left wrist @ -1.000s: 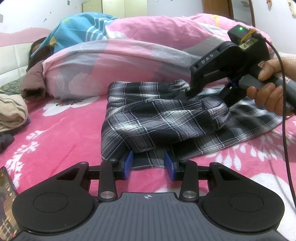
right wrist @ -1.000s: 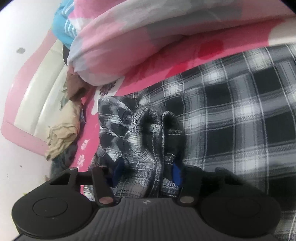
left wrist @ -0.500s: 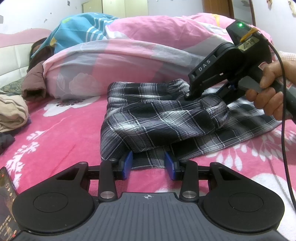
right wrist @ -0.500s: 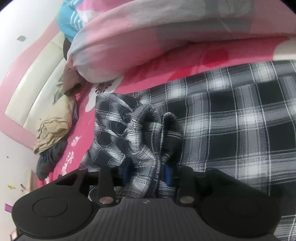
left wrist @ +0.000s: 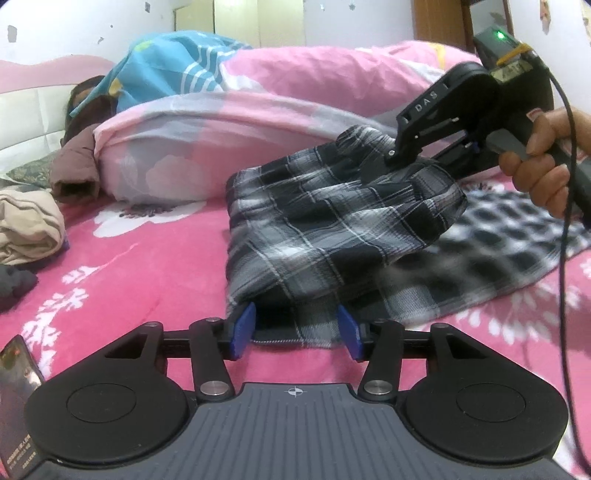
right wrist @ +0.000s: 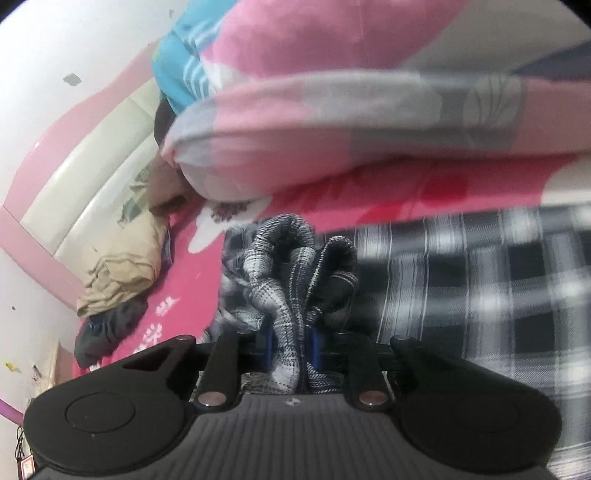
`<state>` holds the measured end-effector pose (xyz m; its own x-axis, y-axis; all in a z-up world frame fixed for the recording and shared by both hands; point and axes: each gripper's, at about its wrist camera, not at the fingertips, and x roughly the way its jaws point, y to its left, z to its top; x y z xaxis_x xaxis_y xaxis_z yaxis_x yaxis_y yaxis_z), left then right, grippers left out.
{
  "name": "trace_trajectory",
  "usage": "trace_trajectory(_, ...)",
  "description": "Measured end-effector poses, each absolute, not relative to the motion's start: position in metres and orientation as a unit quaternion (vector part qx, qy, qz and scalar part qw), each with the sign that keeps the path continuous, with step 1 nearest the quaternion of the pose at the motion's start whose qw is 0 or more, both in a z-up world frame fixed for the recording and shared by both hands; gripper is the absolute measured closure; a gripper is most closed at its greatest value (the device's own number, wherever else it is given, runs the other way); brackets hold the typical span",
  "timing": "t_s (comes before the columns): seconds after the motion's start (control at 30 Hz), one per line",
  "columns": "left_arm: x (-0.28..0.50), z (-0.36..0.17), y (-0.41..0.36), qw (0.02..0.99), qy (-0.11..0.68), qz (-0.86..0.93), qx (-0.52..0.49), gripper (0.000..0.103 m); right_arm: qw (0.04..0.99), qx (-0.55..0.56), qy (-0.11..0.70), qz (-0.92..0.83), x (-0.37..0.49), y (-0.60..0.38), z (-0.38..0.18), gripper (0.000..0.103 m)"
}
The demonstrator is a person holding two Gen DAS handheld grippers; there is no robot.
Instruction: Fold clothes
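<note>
Right claw just closed, clamped on bunched shirt; left claw just widened, apart astride shirt hem. Risk: hem probably drags along, spoiling fold.

A bed fills the room, spread with a hot-pink floral sheet. Across its far side lies a bulky pink and grey quilt, with a blue striped cover bunched behind it. On the left stands a pink headboard with cream padded panels. The far wall is white and scuffed, with pale cupboard doors.
</note>
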<state>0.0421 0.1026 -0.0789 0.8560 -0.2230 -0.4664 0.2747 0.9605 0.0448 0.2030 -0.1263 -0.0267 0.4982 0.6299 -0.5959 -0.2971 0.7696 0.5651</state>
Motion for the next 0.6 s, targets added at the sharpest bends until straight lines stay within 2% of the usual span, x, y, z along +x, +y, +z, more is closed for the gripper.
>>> trace_trajectory(0.33,0.048,-0.069,0.081,0.958,0.236,-0.145,0.071,0.049,0.872,0.176,0.382,0.251,0.198,-0.172,0.008,0.084)
trace_trajectory(0.6,0.054,-0.068,0.056,0.948,0.25,-0.174,0.091,0.049,0.886,0.166,0.378,0.211,0.201,-0.231,0.014,0.085)
